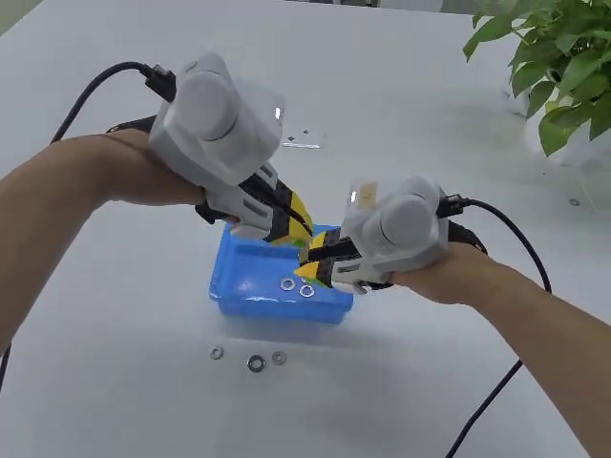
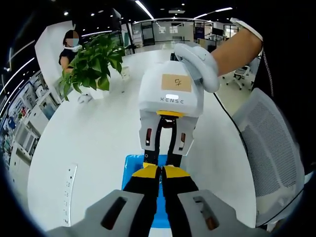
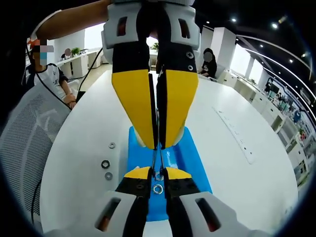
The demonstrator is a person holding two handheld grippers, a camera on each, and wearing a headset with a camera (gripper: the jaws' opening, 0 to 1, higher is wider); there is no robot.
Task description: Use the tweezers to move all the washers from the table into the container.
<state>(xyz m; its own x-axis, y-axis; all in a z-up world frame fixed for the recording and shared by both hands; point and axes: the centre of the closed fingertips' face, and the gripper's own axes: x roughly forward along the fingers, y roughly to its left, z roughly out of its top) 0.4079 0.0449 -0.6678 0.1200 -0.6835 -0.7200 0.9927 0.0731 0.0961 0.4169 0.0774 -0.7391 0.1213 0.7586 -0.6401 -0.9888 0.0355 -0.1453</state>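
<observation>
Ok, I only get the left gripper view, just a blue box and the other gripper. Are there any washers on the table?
Observer: Yes. The head view shows three washers on the table, just outside the container.
Operator: Any inside the box yet?
Observer: Two washers lie in it.
Operator: And where do the tweezers point?
Observer: In the right gripper view the tweezers, pinched between the left gripper's yellow fingers, reach down into the container.
</observation>
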